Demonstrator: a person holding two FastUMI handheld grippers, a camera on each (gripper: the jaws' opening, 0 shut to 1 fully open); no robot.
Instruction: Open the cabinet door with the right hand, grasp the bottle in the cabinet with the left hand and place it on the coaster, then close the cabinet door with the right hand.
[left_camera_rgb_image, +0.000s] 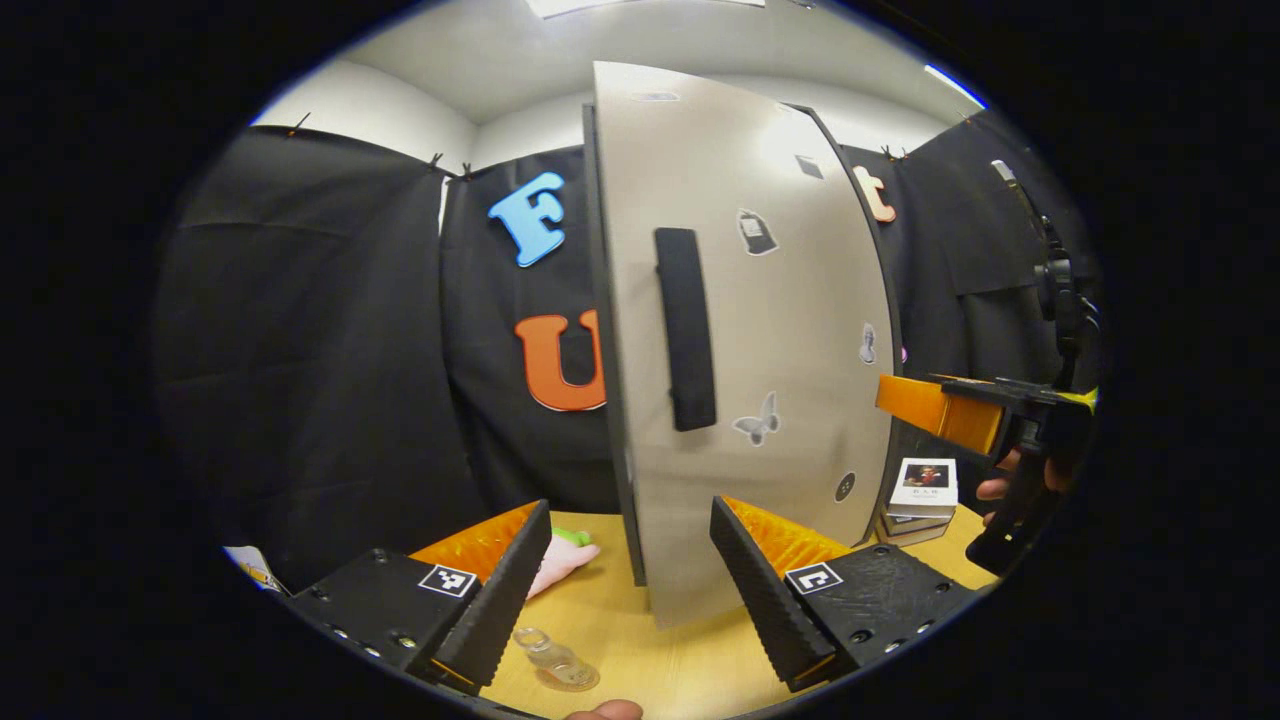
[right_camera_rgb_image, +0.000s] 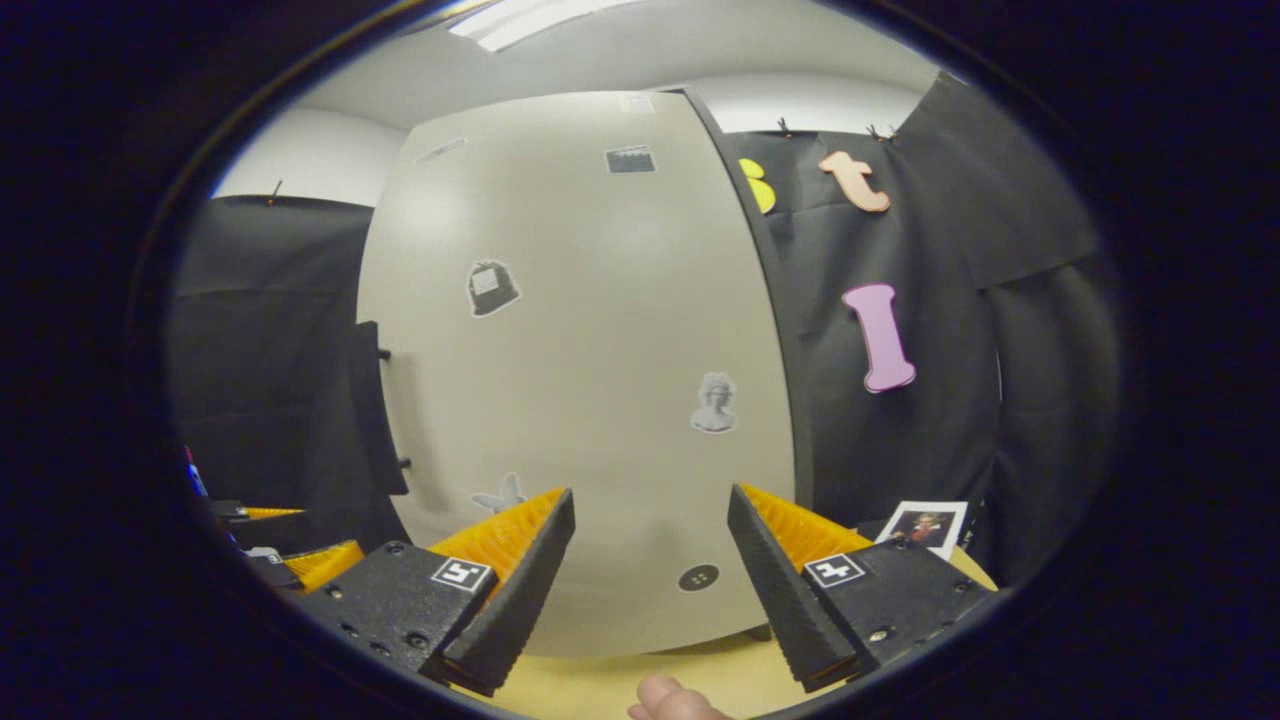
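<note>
The grey cabinet door (left_camera_rgb_image: 790, 330) with its black handle (left_camera_rgb_image: 685, 330) stands upright in front of me and looks shut or nearly shut against the black cabinet body. A small clear bottle (left_camera_rgb_image: 545, 648) sits on a round coaster (left_camera_rgb_image: 575, 680) on the wooden table, just ahead of my left gripper (left_camera_rgb_image: 630, 600), which is open and holds nothing. My right gripper (left_camera_rgb_image: 940, 410), held by a hand, points at the door's right side. In the right gripper view the right gripper (right_camera_rgb_image: 650, 590) is open, facing the door (right_camera_rgb_image: 580, 350), with the handle (right_camera_rgb_image: 370, 410) at the left edge.
A stack of books (left_camera_rgb_image: 925, 490) lies on the table (left_camera_rgb_image: 660, 660) right of the cabinet, also seen as the books (right_camera_rgb_image: 925, 525). A pink and green soft item (left_camera_rgb_image: 560, 560) lies left of the door's foot. Black cloth walls close in behind.
</note>
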